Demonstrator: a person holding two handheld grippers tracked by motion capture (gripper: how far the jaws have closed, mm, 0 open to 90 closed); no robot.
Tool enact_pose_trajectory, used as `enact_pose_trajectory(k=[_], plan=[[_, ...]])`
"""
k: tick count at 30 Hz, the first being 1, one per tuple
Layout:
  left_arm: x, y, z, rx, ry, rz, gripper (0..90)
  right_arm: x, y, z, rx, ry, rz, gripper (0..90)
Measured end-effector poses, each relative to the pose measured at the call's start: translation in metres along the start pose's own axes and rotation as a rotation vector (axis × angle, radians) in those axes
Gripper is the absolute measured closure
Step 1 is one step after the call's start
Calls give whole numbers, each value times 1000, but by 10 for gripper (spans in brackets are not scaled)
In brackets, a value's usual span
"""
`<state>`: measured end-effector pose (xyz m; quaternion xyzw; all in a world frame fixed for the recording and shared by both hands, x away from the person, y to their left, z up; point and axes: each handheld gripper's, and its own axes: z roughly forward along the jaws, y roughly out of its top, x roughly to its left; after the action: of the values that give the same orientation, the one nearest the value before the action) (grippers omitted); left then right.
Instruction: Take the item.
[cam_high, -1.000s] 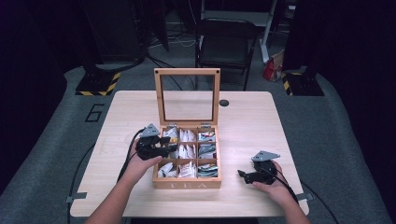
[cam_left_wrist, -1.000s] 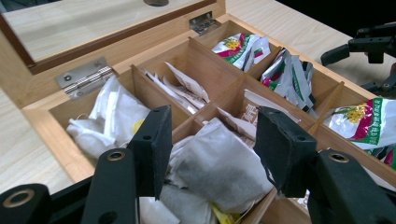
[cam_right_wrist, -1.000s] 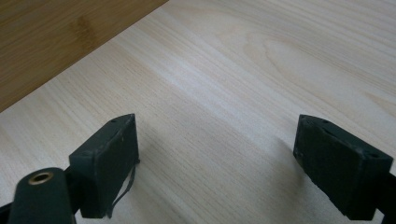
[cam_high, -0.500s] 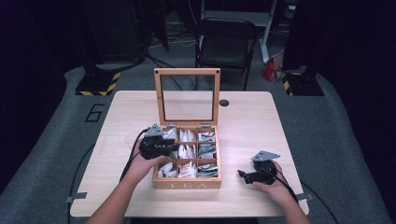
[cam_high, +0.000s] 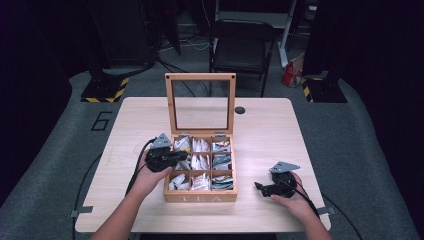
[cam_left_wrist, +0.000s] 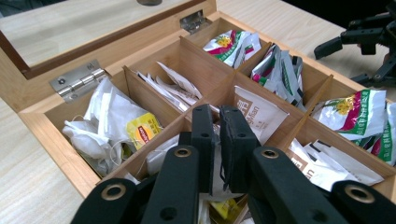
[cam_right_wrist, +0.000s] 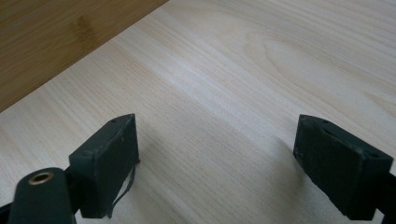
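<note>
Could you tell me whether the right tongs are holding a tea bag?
No, the right tongs stand wide open over the bare table.

Left gripper (cam_left_wrist: 218, 135) jaws have just been closing, now pinched on a white paper tea bag (cam_left_wrist: 215, 173) in the wooden compartment tea box (cam_left_wrist: 60, 140).

Bright table, dark surroundings, soft focus

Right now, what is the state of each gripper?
Left gripper: jaws just closed on a white tea bag in the tea box.
Right gripper: open, holding nothing, on the table.
</note>
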<state>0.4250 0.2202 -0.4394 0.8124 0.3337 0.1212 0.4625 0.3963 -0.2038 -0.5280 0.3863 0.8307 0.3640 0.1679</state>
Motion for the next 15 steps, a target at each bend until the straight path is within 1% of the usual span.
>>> enact_pose_trajectory(k=[3, 4, 9, 11, 12, 15], plan=[[1, 0, -3, -3, 3, 3, 866, 0, 0, 0, 1, 0, 0, 134], [1, 1, -4, -20, 10, -4, 869, 0, 0, 0, 0, 0, 1, 134], [2, 2, -7, -21, 13, -3, 875, 0, 0, 0, -1, 0, 0, 133], [2, 5, -10, -21, 15, 8, 874, 0, 0, 0, 0, 0, 0, 133], [2, 6, -11, -28, 21, 9, 873, 0, 0, 0, 1, 0, 0, 134], [2, 9, -13, -32, 20, 12, 872, 0, 0, 0, -1, 0, 0, 134]])
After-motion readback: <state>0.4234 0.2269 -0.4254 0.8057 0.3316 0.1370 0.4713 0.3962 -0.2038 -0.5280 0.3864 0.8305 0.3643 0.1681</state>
